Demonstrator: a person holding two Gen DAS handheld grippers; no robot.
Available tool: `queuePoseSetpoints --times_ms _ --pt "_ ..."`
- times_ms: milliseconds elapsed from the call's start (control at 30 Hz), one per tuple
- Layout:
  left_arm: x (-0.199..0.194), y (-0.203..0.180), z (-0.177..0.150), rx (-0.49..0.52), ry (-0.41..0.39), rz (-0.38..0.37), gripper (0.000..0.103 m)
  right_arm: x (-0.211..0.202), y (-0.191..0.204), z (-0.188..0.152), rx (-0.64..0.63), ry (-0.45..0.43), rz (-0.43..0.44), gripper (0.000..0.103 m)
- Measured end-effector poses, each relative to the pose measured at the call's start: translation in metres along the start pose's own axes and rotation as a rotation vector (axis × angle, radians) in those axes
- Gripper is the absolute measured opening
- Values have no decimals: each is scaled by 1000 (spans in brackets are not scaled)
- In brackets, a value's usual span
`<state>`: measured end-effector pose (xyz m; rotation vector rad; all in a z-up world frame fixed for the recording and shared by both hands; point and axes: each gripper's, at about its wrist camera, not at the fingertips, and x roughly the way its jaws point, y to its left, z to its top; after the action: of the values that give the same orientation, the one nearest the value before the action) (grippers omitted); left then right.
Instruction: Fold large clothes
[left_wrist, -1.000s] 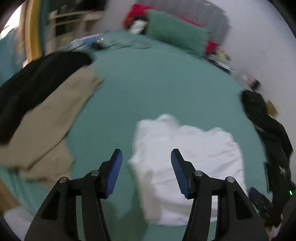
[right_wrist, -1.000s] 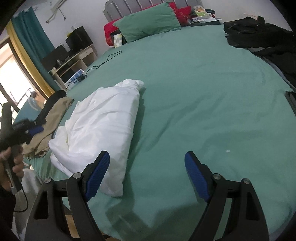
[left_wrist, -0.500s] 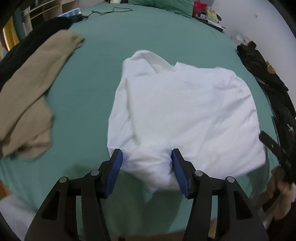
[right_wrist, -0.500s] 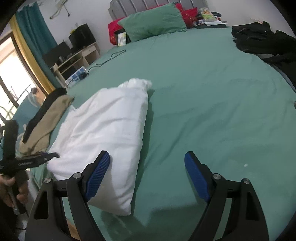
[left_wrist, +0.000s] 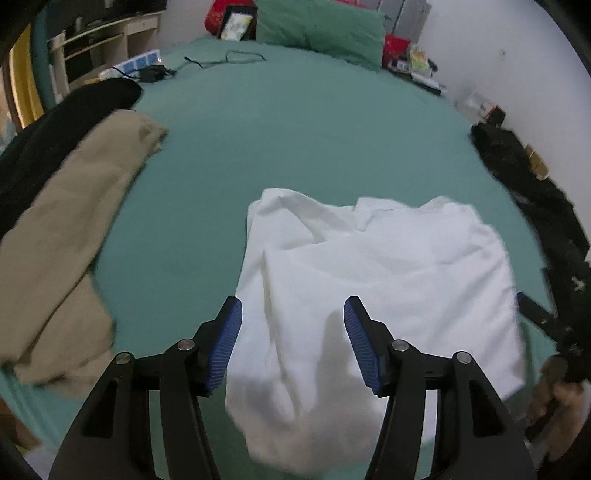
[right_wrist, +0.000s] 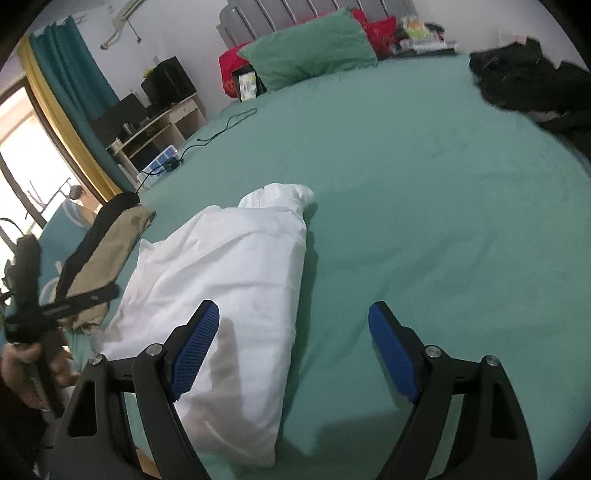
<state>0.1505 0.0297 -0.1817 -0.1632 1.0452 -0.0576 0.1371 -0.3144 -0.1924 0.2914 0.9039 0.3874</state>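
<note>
A white garment (left_wrist: 373, 295) lies folded and rumpled on the green bed (left_wrist: 314, 140); it also shows in the right wrist view (right_wrist: 229, 291). My left gripper (left_wrist: 292, 339) is open and empty, hovering over the garment's near left edge. My right gripper (right_wrist: 293, 345) is open wide and empty, above the garment's right edge, with its left finger (right_wrist: 194, 347) over the cloth. The left gripper also shows held in a hand in the right wrist view (right_wrist: 44, 306).
A tan garment (left_wrist: 62, 236) and a black one (left_wrist: 55, 129) lie at the bed's left side. Black clothes (right_wrist: 532, 85) are piled at the right. A green pillow (right_wrist: 310, 51), a cable (right_wrist: 218, 133) and a power strip (left_wrist: 136, 64) are at the far end.
My left gripper has pulled back and tilted up, so the garment sits lower in view and the far bed shows. My right gripper has moved slightly closer to the garment.
</note>
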Motion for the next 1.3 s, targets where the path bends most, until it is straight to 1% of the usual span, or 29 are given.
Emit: queuePoseSetpoints --times_ms 67,100,133,167,200,233,267,300,333,367,400,467,567,633,800,833,900,967,1033,1133,1233,1300 --pt "20 0 3 -6 52 19 61 12 -2 3 16 28 48 83" --pt "30 4 3 -27 77 4 61 19 -1 4 16 40 63 82" --pt "37 7 2 -50 89 -16 61 24 0 4 13 52 65 74" --pt "38 9 2 -55 76 -24 61 29 0 4 12 65 63 65" --pt "38 9 2 -46 58 -33 61 35 1 3 22 77 80 60" --pt "40 10 3 -35 54 -37 57 38 3 2 31 85 103 45" --pt "40 11 2 -34 44 -37 35 41 4 -1 41 97 130 43" --pt "40 14 3 -49 33 -47 22 45 7 -4 49 109 141 41" --pt "41 19 2 -88 37 -88 8 46 8 -4 49 111 146 35" --pt "40 20 4 -117 39 -102 8 45 10 -5 46 112 142 30" --pt "38 21 4 -135 33 -103 7 42 12 -5 39 111 130 28" --pt "31 15 0 -124 26 -83 7 35 14 -4 26 117 116 22" --pt "11 1 -8 -103 -5 -78 7 17 19 -2 -19 122 66 21" --pt "0 -7 -12 -98 -4 -92 7 3 20 -5 -39 120 27 21" --pt "-23 -25 -14 -75 -21 -135 7 -29 13 -20 -39 115 -22 20" --pt "-27 -23 -17 -73 -20 -144 7 -33 10 -23 -34 114 -28 20" --pt "-25 -30 -17 -64 -15 -152 7 -41 6 -27 -24 111 -48 20" --pt "-19 -34 -19 -50 -7 -137 7 -44 3 -30 -26 112 -65 20" --pt "-7 -36 -23 -50 25 -111 7 -40 0 -34 -25 116 -77 20" --pt "13 -37 -25 -58 67 -91 7 -29 -4 -36 -22 124 -100 23" --pt "20 -40 -27 -30 63 -62 10 -27 -11 -39 -20 122 -106 25" --pt "20 -41 -28 -25 56 -56 12 -26 -10 -40 -33 120 -116 29"
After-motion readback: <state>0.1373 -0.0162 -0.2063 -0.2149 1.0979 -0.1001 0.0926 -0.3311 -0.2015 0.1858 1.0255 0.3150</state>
